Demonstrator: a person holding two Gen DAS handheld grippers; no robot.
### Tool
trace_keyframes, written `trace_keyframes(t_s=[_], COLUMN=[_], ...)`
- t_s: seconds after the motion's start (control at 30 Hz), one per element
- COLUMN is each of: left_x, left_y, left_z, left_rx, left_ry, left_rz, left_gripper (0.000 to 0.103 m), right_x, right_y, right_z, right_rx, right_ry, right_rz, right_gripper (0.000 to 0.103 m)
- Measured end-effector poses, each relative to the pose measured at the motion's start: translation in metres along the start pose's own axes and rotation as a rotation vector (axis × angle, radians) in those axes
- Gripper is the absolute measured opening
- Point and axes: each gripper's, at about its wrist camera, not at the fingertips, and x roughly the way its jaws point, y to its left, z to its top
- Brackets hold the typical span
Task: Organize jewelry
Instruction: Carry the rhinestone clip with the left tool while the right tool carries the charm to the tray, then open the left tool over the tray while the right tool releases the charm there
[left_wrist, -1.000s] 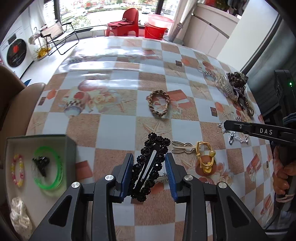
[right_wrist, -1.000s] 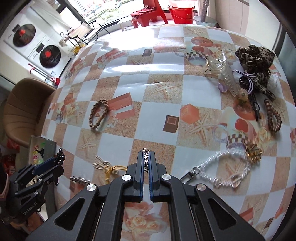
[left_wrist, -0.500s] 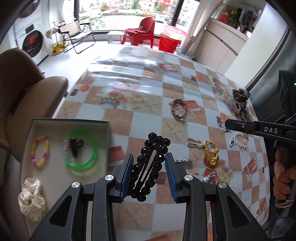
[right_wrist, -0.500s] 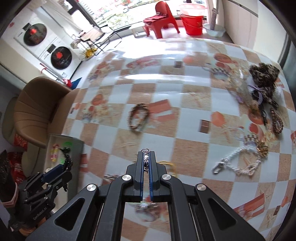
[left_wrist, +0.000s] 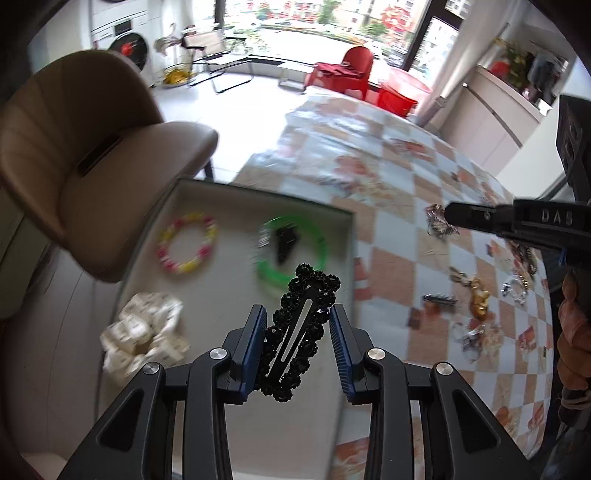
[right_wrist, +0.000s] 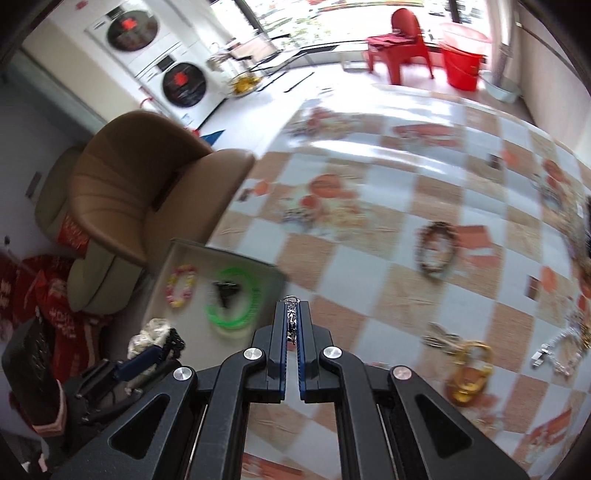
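My left gripper is shut on a black beaded hair clip and holds it above the white tray, over its near right part. The tray holds a green bangle with a small black clip inside it, a pink-and-yellow bead bracelet and a white scrunchie. My right gripper is shut on a small silver piece of jewelry, above the table just right of the tray. It also shows in the left wrist view.
A brown chair stands beside the tray, off the table's left edge. On the checkered tablecloth lie a braided brown bracelet, a gold clip, a silver bunny clip and a pearl chain. More jewelry lies at the far right.
Both grippers have moved left towards the tray. The left one now holds the black clip over the tray instead of over the table. The right one has come closer to the tray's right edge.
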Motion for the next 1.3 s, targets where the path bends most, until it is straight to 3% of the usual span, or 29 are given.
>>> trace_keyframes(t_s=[0.3, 0.5, 0.87, 1.1, 1.13, 1.2, 1.3], left_x=[0.011, 0.027, 0.047, 0.053, 0.052, 0.051, 0.047], left_y=[0.040, 0.053, 0.054, 0.050, 0.050, 0.049, 0.046], left_z=[-0.025, -0.036, -0.049, -0.053, -0.055, -0.055, -0.054], left_rx=[-0.063, -0.082, -0.063, -0.049, -0.049, -0.048, -0.036], left_ry=[0.028, 0.048, 0.070, 0.089, 0.091, 0.086, 0.077], left_rz=[0.054, 0.093, 0.163, 0.189, 0.190, 0.192, 0.199], left_gripper=[0.039, 0.039, 0.039, 0.039, 0.040, 0.056, 0.056], right_x=[0.053, 0.092, 0.154, 0.172, 0.172, 0.174, 0.175], right_y=[0.072, 0.100, 0.116, 0.113, 0.112, 0.112, 0.109], right_z=[0.005, 0.005, -0.001, -0.007, -0.007, -0.007, -0.008], right_rx=[-0.098, -0.134, -0.162, -0.170, -0.170, -0.168, -0.162], right_ry=[0.071, 0.115, 0.201, 0.246, 0.249, 0.255, 0.259], right_rz=[0.079, 0.104, 0.083, 0.058, 0.055, 0.050, 0.048], right_gripper=[0.005, 0.005, 0.005, 0.005, 0.005, 0.005, 0.005])
